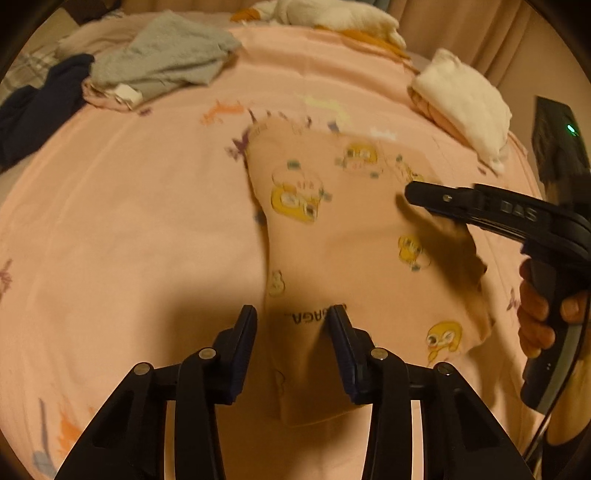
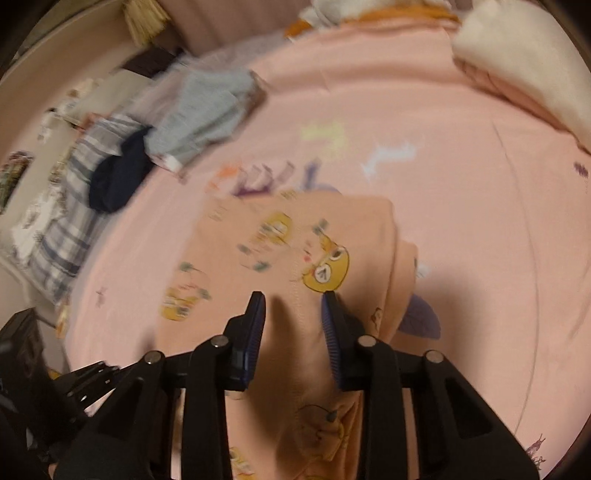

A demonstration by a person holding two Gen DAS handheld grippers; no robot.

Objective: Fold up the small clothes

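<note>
A home bedroom. A bed (image 1: 129, 206) spread with a pink printed sheet carries household laundry: a grey knit garment (image 1: 166, 59), a dark navy garment (image 1: 33, 110), folded white and pink cloths (image 1: 465, 103), and a pink cartoon-print child's garment (image 1: 351, 236). A plaid pillow (image 2: 70, 229) lies at the bed's edge; beige curtains (image 1: 480, 29) hang behind.

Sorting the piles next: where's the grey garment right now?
In the left wrist view the grey garment lies at the far left of the pink sheet, beside the navy cloth.
</note>
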